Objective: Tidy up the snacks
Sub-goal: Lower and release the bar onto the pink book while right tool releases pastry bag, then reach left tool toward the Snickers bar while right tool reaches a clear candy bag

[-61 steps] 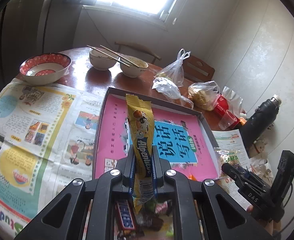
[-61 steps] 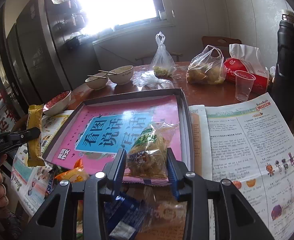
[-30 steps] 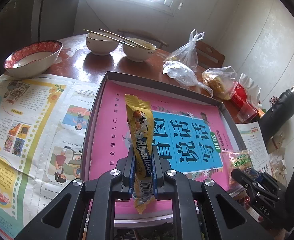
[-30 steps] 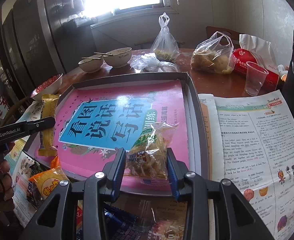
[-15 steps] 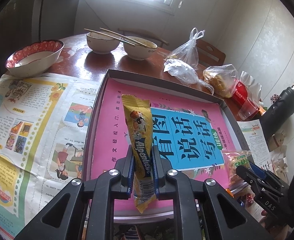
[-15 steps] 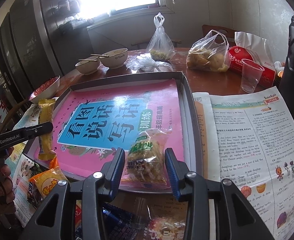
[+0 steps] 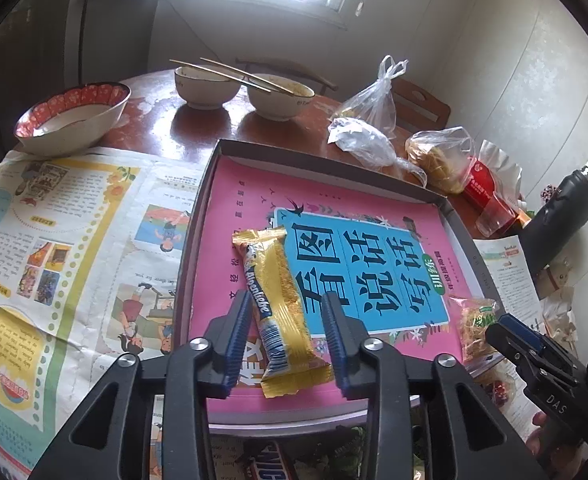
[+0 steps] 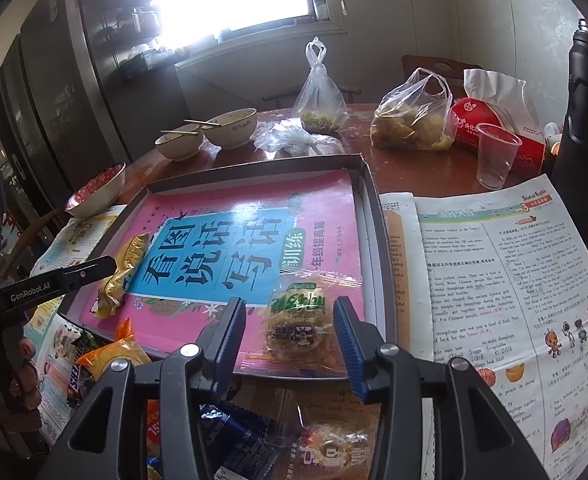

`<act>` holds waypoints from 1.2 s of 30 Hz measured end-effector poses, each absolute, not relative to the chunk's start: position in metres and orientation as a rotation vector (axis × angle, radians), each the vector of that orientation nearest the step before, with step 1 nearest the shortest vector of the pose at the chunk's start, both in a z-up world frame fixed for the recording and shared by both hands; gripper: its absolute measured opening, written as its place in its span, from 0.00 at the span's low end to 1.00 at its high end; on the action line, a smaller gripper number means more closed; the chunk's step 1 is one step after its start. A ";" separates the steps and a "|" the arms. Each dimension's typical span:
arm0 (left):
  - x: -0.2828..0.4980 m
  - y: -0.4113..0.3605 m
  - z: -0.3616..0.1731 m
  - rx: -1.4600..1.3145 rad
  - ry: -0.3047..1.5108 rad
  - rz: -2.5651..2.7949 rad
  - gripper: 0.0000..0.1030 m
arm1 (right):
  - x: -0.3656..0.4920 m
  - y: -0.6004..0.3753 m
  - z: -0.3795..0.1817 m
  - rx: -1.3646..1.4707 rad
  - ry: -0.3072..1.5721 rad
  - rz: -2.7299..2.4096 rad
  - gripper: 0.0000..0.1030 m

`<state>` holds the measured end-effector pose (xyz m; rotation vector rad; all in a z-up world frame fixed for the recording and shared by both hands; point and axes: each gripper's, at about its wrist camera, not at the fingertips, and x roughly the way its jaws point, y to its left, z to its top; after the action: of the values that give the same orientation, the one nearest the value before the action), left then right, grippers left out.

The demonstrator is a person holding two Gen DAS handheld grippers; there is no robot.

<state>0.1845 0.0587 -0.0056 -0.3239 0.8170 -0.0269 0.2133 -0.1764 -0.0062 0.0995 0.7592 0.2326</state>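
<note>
With both grippers' fingers spread and released, the yellow foil candy pack [image 7: 284, 308] and clear noodle-cake packet [image 8: 304, 322] lie near the dark tray's edge [image 8: 374, 216]; careless withdrawal could drag them off.

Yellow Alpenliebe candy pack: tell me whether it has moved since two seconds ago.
Yes. The Alpenliebe pack went from upright in the left gripper to lying flat on the pink book.

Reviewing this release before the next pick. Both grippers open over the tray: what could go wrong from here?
1. The yellow Alpenliebe pack lies between the left gripper fingers; pulling back could drag it.
2. The round noodle snack sits at the tray near edge, its clear wrapper at the lip; a nudge from the right gripper may tip it off.
3. Loose snacks crowd below the tray; retreating fingers could snag them.
</note>
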 end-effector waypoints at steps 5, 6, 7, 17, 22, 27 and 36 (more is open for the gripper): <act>0.176 0.059 0.003 -0.327 0.799 -0.034 0.49 | 0.211 -0.178 -0.003 0.112 0.752 0.241 0.50; 0.173 0.058 0.006 -0.323 0.793 -0.037 0.52 | 0.210 -0.178 -0.002 0.113 0.749 0.241 0.52; 0.171 0.057 0.008 -0.319 0.788 -0.040 0.54 | 0.210 -0.179 -0.002 0.115 0.747 0.241 0.53; 0.146 0.045 0.033 -0.275 0.738 -0.073 0.67 | 0.199 -0.181 0.009 0.134 0.719 0.259 0.64; 0.136 0.042 0.041 -0.265 0.725 -0.087 0.68 | 0.192 -0.182 0.016 0.143 0.700 0.266 0.67; 0.127 0.042 0.047 -0.259 0.716 -0.091 0.73 | 0.186 -0.181 0.021 0.144 0.686 0.276 0.71; 0.114 0.045 0.050 -0.245 0.723 -0.087 0.74 | 0.175 -0.179 0.027 0.144 0.671 0.282 0.74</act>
<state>0.1143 0.0447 0.0502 -0.2445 0.7228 -0.0867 0.1751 -0.1793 0.0273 0.1440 0.6714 0.2822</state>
